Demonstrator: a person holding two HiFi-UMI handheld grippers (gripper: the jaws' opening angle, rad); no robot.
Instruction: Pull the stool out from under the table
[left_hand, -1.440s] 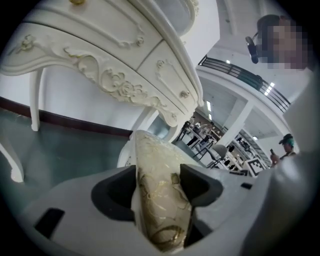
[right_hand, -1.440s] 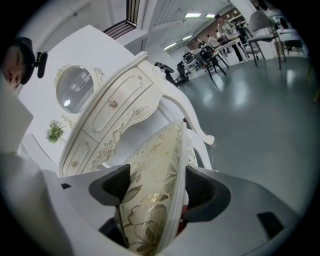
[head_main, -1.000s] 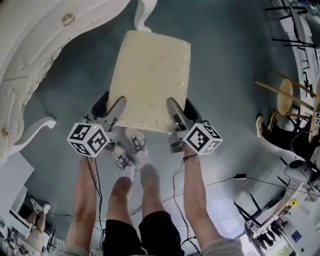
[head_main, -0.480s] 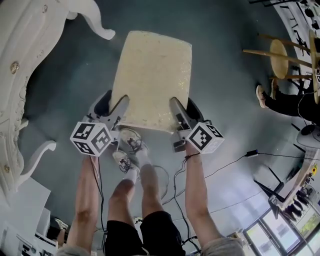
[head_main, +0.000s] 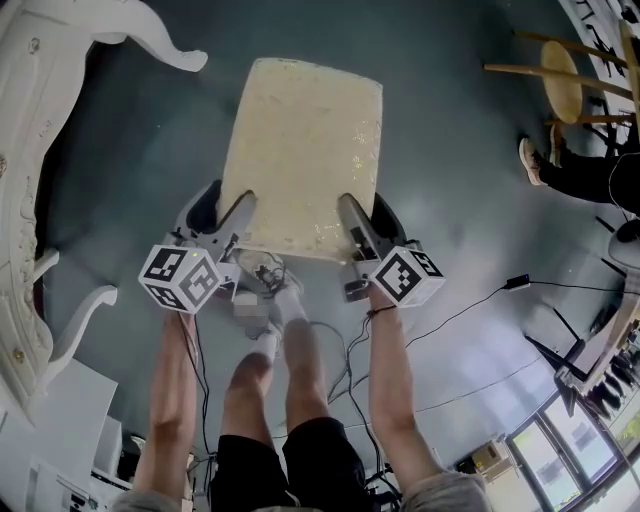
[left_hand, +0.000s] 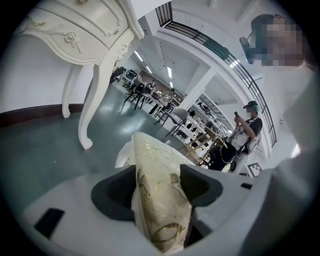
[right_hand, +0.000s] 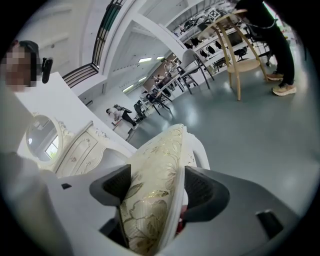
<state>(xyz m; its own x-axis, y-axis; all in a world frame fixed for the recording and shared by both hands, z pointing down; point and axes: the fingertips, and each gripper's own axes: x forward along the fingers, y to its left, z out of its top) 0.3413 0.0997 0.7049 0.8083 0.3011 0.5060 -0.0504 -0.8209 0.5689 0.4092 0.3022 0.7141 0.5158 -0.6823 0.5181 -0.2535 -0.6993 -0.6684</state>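
I am looking first at the left gripper (head_main: 222, 212): its jaws are standing wide and pinching the near left edge of the stool (head_main: 300, 150). In the left gripper view the gold-patterned cushion is filling the gap, with a pad pressing against each face. The right gripper (head_main: 367, 220) is doing the same at the near right edge. In its own view the cushion and its white rim are sitting wedged between the two dark pads. Both marker cubes are pointing back toward the bottom of the head view, just below the seat's near edge.

Moving outward, the stool is sitting in the upper middle of the head view on the grey-green floor (head_main: 470, 200), with its cream seat facing up. It is lying out in the open, apart from the white carved table (head_main: 35, 130) that is running down the left edge of the frame. One curved table leg (head_main: 165, 50) is reaching toward the upper left, close to the seat's far corner but not touching it.

My operator's bare legs (head_main: 270, 390) are showing at the bottom middle, between the two forearms. Black cables (head_main: 460, 310) are trailing across the floor at the lower right. A round wooden stool (head_main: 562, 80) is standing at the upper right, well apart, with a bystander's shoe (head_main: 530, 160) just below it.
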